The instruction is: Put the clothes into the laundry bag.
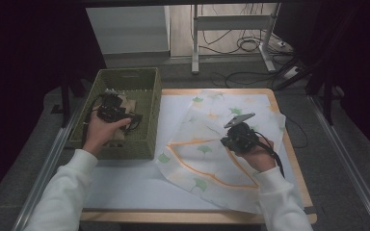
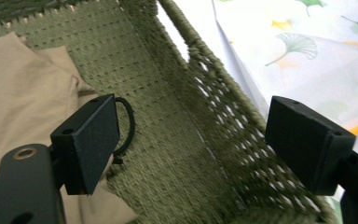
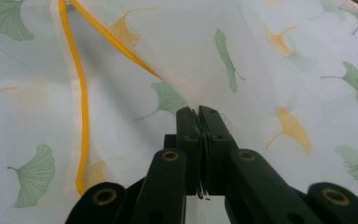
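The basket [image 1: 144,115] walls hem the left gripper [image 1: 112,111] on all sides, with a beige cloth [image 2: 23,93] below its open jaws; passage is upward. The leaf-print cloth [image 1: 207,144] covers the table's [image 1: 289,154] right half, pinched in the right gripper [image 1: 235,134]. Bare sheet lies along the near edge.

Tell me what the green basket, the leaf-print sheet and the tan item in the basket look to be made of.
Green basket: woven cord or paper rope, matte; a knotted weave with open holes shows in the wall. Leaf-print sheet: thin, semi-sheer fabric, probably a light synthetic or cotton; the orange border shows through a folded layer. Tan item: soft matte cloth, judging by its folds; the fibre is unclear.
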The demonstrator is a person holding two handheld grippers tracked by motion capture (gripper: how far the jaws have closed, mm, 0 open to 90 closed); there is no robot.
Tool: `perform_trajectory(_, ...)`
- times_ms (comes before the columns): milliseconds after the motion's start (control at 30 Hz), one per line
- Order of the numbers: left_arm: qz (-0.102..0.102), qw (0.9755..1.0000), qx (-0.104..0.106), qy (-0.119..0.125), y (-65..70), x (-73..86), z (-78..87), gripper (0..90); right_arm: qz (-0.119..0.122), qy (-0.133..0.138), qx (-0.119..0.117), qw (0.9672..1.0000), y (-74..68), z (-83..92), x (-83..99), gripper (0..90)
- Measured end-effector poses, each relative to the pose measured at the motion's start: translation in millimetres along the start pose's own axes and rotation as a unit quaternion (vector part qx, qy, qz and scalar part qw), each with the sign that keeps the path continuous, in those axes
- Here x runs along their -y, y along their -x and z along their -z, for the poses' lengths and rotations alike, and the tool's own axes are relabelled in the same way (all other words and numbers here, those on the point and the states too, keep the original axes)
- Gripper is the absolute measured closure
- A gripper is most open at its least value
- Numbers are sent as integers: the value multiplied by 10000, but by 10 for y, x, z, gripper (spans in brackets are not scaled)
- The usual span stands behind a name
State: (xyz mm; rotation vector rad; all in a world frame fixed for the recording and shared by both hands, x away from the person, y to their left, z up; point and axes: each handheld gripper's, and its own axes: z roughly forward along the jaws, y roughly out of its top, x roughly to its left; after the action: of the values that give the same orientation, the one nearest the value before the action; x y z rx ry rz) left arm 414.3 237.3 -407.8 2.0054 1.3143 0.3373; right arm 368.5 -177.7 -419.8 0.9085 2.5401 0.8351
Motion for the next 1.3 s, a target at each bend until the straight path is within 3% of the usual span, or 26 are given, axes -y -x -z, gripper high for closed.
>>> perform_trajectory(67, -21, 9999, -105, 128, -21, -6, -1, 180, -15, -7, 3, 10000, 3, -9, 3, 865)
perform_trajectory(133, -15, 9999, -36, 165, -34, -17, -1, 182, -6, -17, -4, 10000, 8, -17, 6, 865)
perform_trajectory(600, -80, 9998, -185, 19, -102, -92, -56, 184, -13, -39, -14, 10000, 4, -26, 11, 865)
perform_trajectory(933, 102, 9993, -326, -172, -261, -157, -226, 151, 6, -58, -14, 10000, -7, -47, 12, 865)
perform_trajectory(1300, 395, 9959, -550, -601, -476, -161, -501, 61, 13, -32, -17, 10000, -8, -27, 12, 864)
